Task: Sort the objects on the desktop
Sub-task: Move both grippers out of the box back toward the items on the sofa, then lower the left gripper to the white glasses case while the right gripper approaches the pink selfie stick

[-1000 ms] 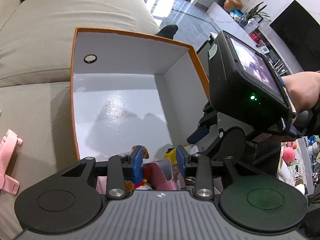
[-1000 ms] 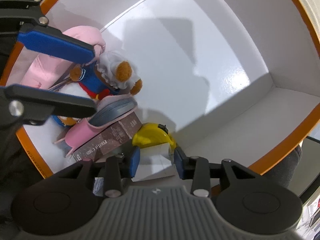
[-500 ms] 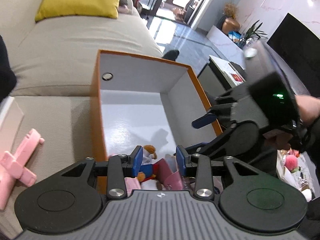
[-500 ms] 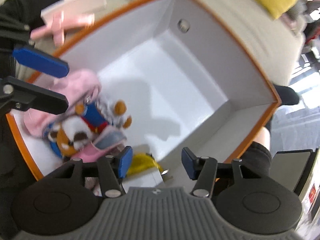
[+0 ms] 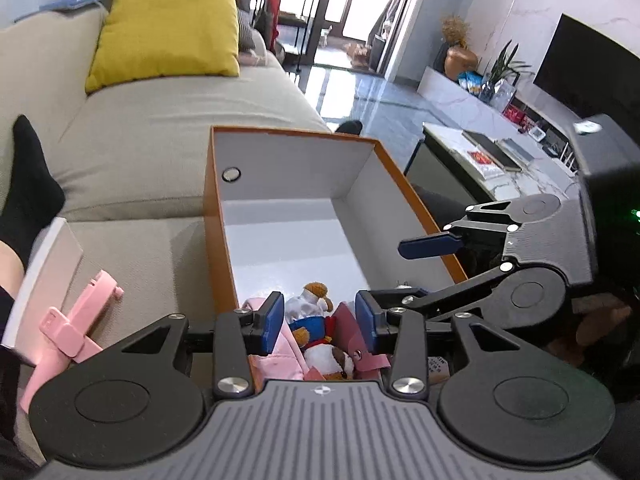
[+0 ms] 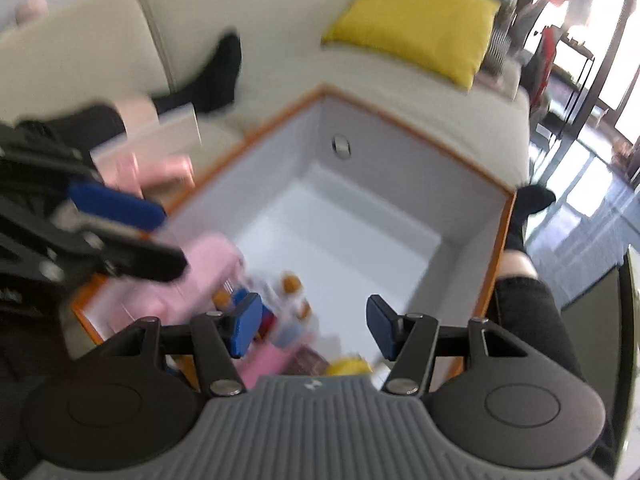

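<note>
An orange box (image 5: 216, 240) with a white inside sits on the beige sofa. At its near end lie a plush duck toy (image 5: 316, 320), a pink pouch (image 5: 276, 356) and other small items. My left gripper (image 5: 322, 322) hovers above them with its jaws opening and nothing pressed between the pads. My right gripper (image 5: 412, 270) hangs over the box's right wall. In the blurred right wrist view, the right gripper (image 6: 313, 330) is open and empty above the plush duck toy (image 6: 288, 296), the pink pouch (image 6: 204, 264) and a yellow item (image 6: 348, 366). The left gripper (image 6: 132, 232) is at the left there.
A pink plastic stand (image 5: 72, 328) and a white flat box (image 5: 44, 272) lie on the sofa left of the orange box. A yellow cushion (image 5: 168, 32) rests at the back. A person's foot in a black sock (image 5: 32, 184) is at the left. A low table (image 5: 492, 160) stands to the right.
Both grippers have risen and drawn back from the box. The right gripper has opened and left the white and yellow item inside. The left jaws have widened a little.
</note>
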The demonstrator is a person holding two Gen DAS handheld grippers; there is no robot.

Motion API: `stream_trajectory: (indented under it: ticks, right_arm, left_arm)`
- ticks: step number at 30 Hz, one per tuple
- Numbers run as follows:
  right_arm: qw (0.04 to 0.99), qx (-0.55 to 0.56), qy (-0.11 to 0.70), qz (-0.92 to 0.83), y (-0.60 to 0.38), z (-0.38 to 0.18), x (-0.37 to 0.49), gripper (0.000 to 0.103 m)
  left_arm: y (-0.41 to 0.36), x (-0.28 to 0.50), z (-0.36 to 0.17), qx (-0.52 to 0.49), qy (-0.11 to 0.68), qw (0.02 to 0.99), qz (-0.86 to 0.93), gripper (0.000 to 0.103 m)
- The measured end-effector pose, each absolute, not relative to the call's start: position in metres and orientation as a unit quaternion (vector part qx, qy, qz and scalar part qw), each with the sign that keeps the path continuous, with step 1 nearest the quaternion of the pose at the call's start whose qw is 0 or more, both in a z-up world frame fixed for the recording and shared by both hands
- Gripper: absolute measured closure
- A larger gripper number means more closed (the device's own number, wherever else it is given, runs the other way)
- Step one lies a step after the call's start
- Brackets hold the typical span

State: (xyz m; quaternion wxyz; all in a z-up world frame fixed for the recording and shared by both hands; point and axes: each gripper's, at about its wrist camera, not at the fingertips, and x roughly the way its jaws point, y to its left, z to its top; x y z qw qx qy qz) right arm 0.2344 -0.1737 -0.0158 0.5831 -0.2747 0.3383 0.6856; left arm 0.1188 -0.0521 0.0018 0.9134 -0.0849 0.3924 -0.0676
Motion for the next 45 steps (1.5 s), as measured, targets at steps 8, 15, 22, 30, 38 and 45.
stream_trajectory:
  ticks: [8,15,22,30,38,45]
  right_arm:
    - [0.608,-0.207,0.3,0.705,-0.173,0.001,0.195,0.041]
    - [0.591,-0.207,0.305,0.717,-0.143,0.0,0.159,0.041]
    - [0.563,-0.233,0.315,0.728,-0.113,-0.004,0.129,0.041]
    - [0.541,-0.264,0.277,0.749,-0.078,0.011,0.115,0.053]
    - [0.472,-0.299,0.327,0.762,-0.019,-0.005,0.091,0.053]
    - [0.491,-0.25,0.467,0.692,0.025,-0.036,0.105,0.053]
  left_arm:
    - [-0.032,0.097,0.014,-0.096,0.359,0.928,-0.03,0.059]
    - [-0.007,0.08,0.016,-0.092,0.357,0.929,0.018,0.06]
    - [0.028,0.063,0.011,-0.096,0.371,0.922,0.046,0.061]
    - [0.071,0.063,0.004,-0.068,0.398,0.911,0.084,0.061]
    - [0.099,0.08,-0.017,-0.035,0.437,0.894,0.09,0.062]
    - [0.108,0.094,-0.033,0.005,0.443,0.889,0.113,0.062]
